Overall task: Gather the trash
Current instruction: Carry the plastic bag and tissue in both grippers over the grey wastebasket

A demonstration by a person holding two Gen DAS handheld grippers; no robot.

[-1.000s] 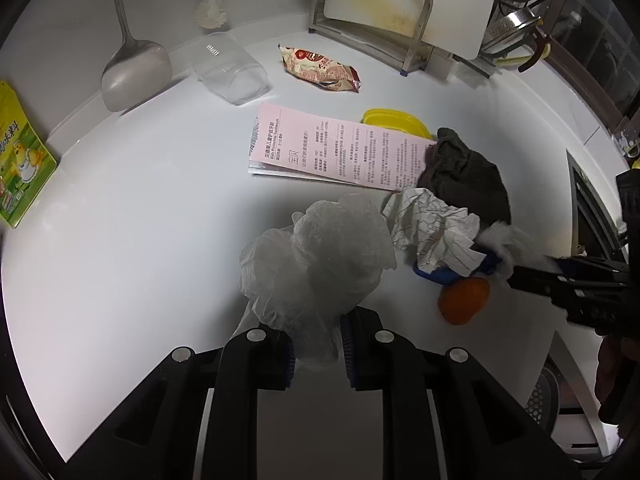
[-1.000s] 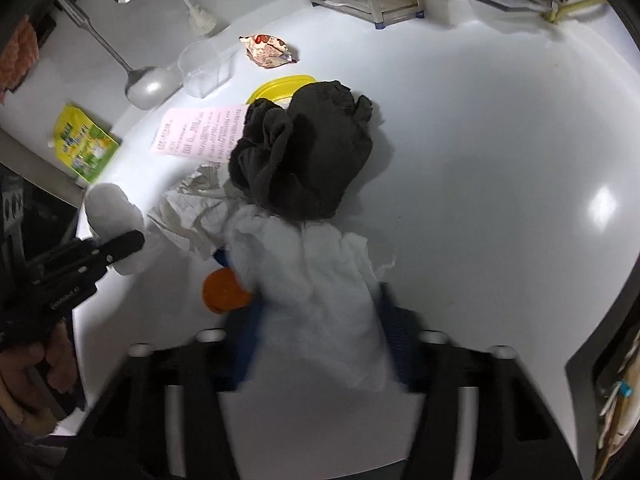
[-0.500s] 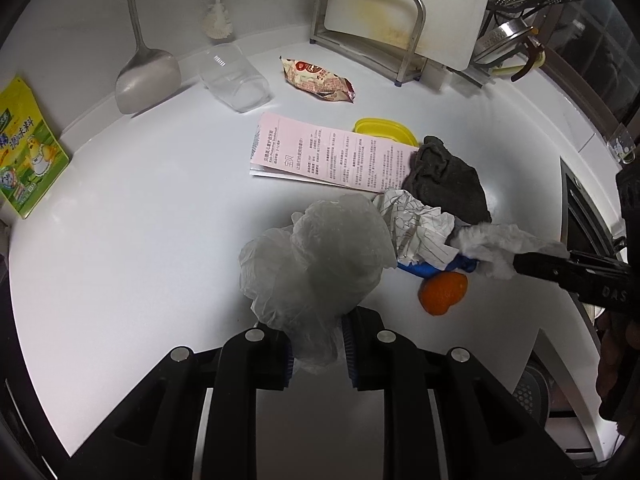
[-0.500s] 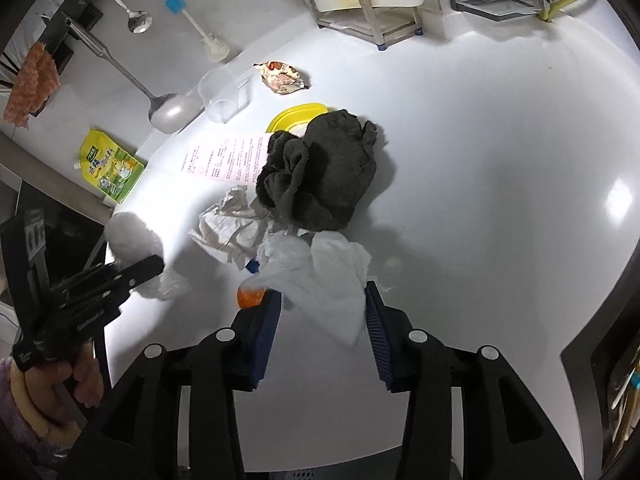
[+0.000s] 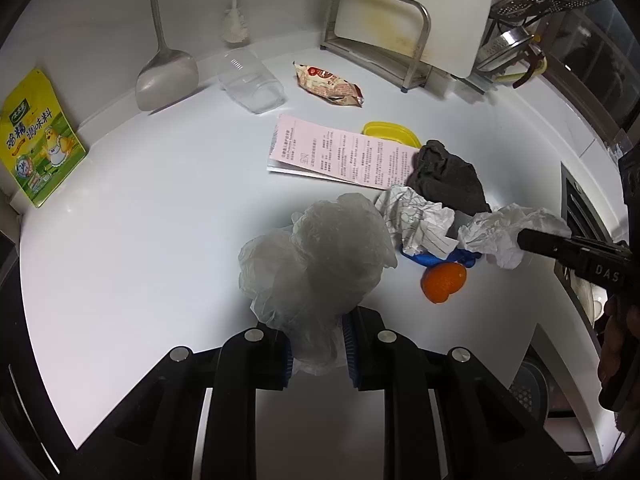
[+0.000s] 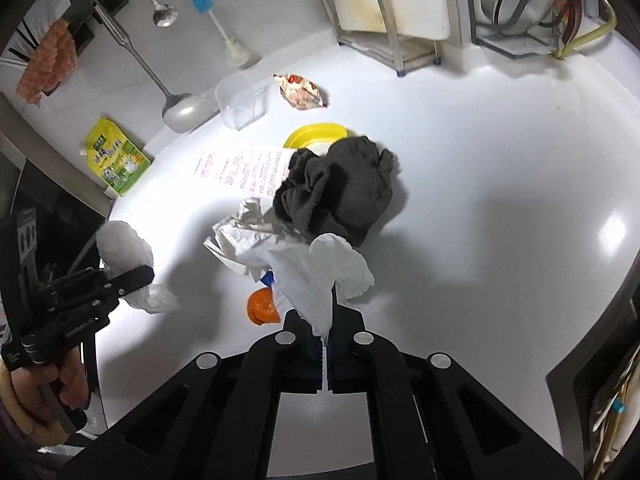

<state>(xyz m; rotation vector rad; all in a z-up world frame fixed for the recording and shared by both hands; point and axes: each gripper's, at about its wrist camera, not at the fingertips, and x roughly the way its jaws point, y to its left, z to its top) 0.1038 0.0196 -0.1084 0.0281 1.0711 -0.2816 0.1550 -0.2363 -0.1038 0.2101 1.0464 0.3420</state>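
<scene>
My left gripper [image 5: 316, 344] is shut on a crumpled translucent plastic bag [image 5: 316, 256] and holds it above the white counter [image 5: 140, 216]. My right gripper [image 6: 326, 332] is shut on a white paper tissue [image 6: 320, 272], lifted off the pile; it shows at the right of the left wrist view [image 5: 508, 232]. Below lie crumpled paper [image 6: 240, 232], an orange peel [image 6: 262, 306], a blue scrap [image 5: 436, 258], a dark cloth [image 6: 340, 192], a pink receipt [image 5: 340, 154] and a snack wrapper [image 5: 328, 86].
A yellow lid [image 5: 390, 132], a clear plastic cup [image 5: 252, 86], a ladle [image 5: 166, 76], a green and yellow packet [image 5: 38, 136] and a cutting board rack [image 5: 380, 40] stand toward the back wall. A sink edge [image 5: 580, 208] is at the right.
My right gripper closed on the tissue and lifted it up and back from the pile. My left gripper rose a little, still holding the plastic bag.
</scene>
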